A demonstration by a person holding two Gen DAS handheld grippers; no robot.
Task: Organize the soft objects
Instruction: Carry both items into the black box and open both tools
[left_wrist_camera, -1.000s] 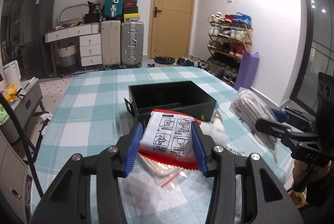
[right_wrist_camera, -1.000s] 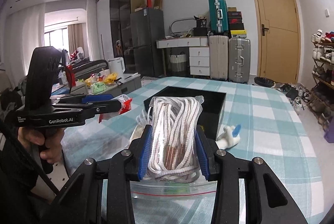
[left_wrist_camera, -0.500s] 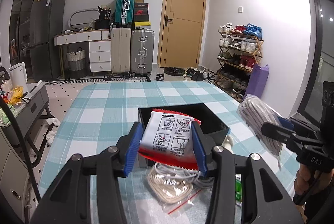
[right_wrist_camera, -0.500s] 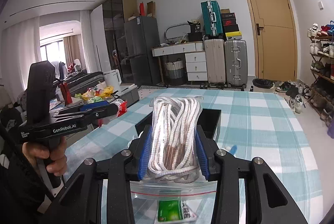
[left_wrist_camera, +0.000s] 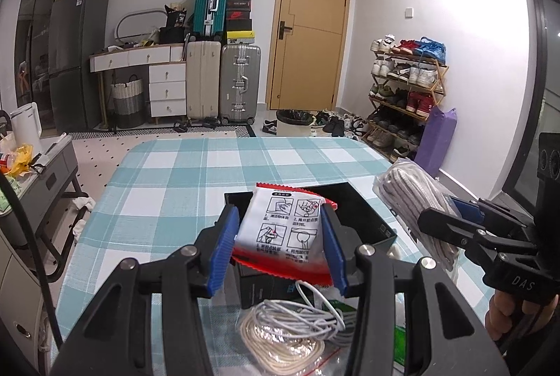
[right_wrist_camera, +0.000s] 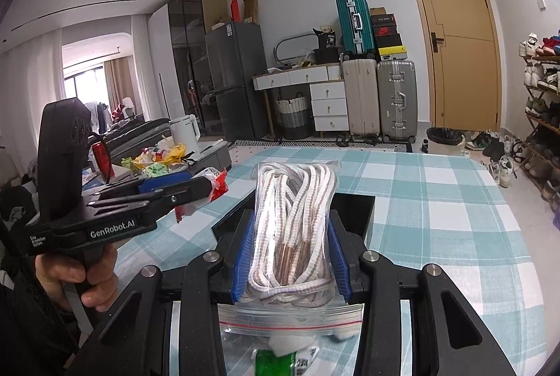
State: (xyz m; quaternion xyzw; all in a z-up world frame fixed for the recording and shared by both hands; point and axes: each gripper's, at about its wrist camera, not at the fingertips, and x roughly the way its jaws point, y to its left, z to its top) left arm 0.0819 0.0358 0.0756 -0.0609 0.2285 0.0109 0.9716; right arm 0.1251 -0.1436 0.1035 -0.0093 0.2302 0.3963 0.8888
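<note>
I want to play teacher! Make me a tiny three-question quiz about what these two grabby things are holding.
1. True or false: the left hand-held gripper is empty.
2. What is in the clear bag that the right hand-held gripper grips: A) socks, B) white-and-brown laces, C) a sponge?
3. Fill in: the black box sits on a ____ tablecloth.

Key:
1. False; it grips a red-and-white packet.
2. B.
3. Checked.

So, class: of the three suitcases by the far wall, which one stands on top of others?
The teal suitcase: it stands atop the beige and silver floor-standing cases.
</note>
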